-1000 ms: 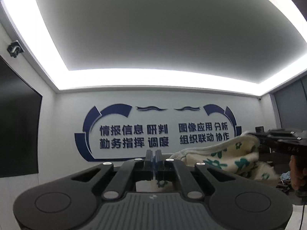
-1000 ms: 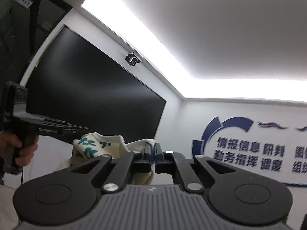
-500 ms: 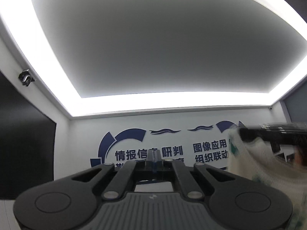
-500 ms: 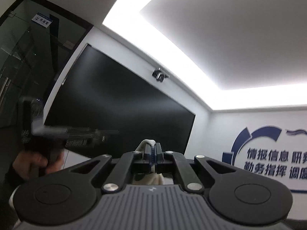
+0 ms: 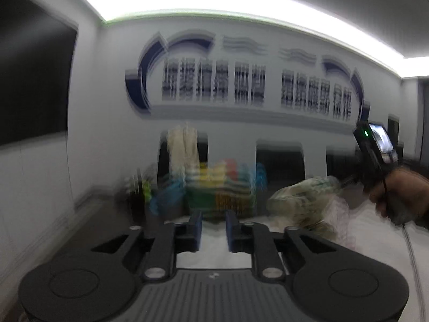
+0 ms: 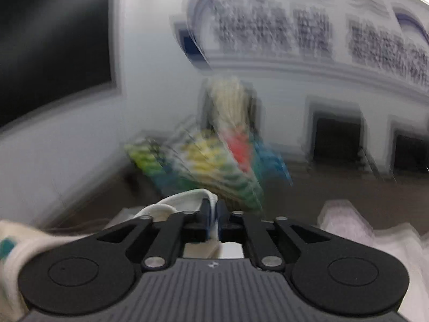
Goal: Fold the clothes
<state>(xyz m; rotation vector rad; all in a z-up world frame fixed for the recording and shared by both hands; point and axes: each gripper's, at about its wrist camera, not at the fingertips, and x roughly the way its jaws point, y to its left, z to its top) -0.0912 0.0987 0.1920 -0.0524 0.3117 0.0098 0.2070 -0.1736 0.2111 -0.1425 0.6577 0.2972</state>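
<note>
A cream garment with green print hangs low over the white table, blurred by motion. My right gripper is shut on its white hem; more of the cloth trails at the lower left. In the left wrist view a hand holds that right gripper at the garment's right end. My left gripper is left of the garment, its jaws opening with nothing between them.
A stack of colourful folded cloth sits at the table's far side, with a cream garment draped over a dark chair behind it. Pale pink cloth lies at the right. Dark chairs line the lettered wall.
Both views have swung down from the ceiling to the table. The left jaws, shut before, now stand apart. The garment has come down with the right gripper.
</note>
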